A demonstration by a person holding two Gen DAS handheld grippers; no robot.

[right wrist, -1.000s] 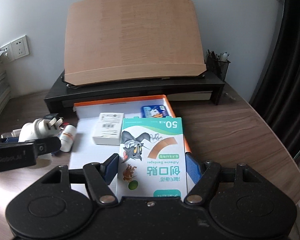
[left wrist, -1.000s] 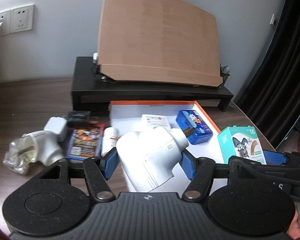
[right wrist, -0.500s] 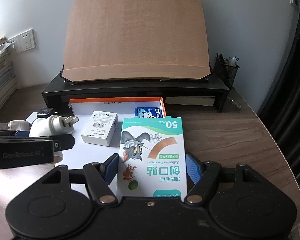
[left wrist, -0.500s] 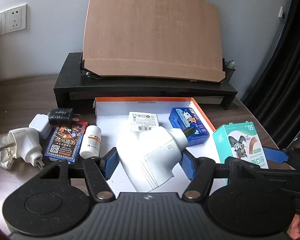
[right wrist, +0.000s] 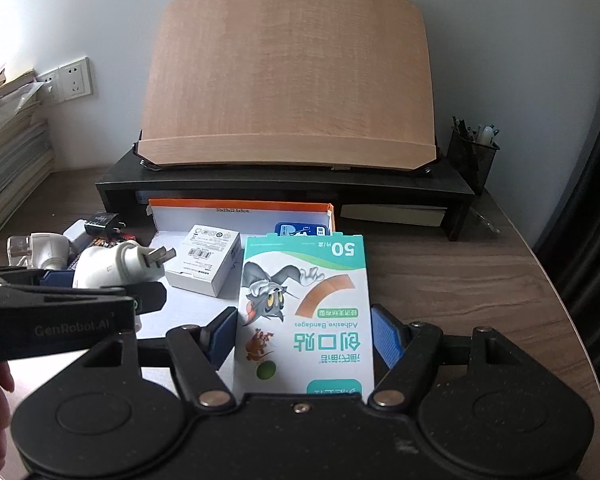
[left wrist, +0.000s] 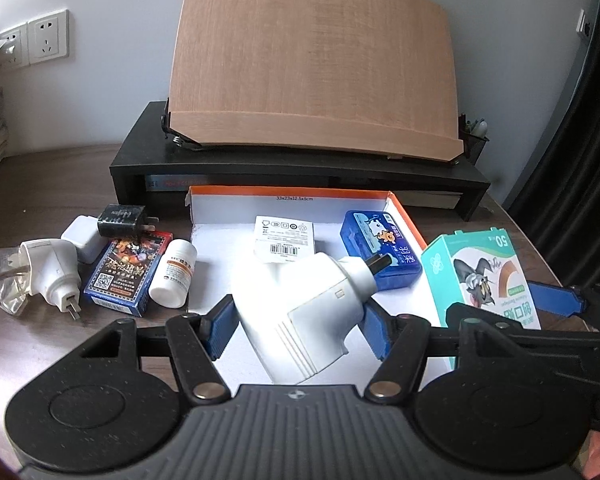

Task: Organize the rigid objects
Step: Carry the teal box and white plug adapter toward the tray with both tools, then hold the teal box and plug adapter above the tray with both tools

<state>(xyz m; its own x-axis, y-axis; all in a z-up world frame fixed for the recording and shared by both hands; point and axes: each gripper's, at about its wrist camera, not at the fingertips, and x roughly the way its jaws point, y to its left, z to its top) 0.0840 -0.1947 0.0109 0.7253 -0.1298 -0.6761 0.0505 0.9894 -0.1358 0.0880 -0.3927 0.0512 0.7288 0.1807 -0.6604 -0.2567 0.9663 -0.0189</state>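
White plug adapter [left wrist: 312, 316] in left claw [left wrist: 298, 328], prongs pointing far-right.

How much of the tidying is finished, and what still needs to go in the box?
Done: the blue case and small white box lie in the orange-rimmed box. In hand: the left gripper holds a white plug adapter, the right gripper the bandage box. Left outside: card pack, pill bottle, another white plug and two chargers.

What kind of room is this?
Probably a study or home office: a dark wooden desk with a black mesh pen holder, stacked papers and white wall sockets.
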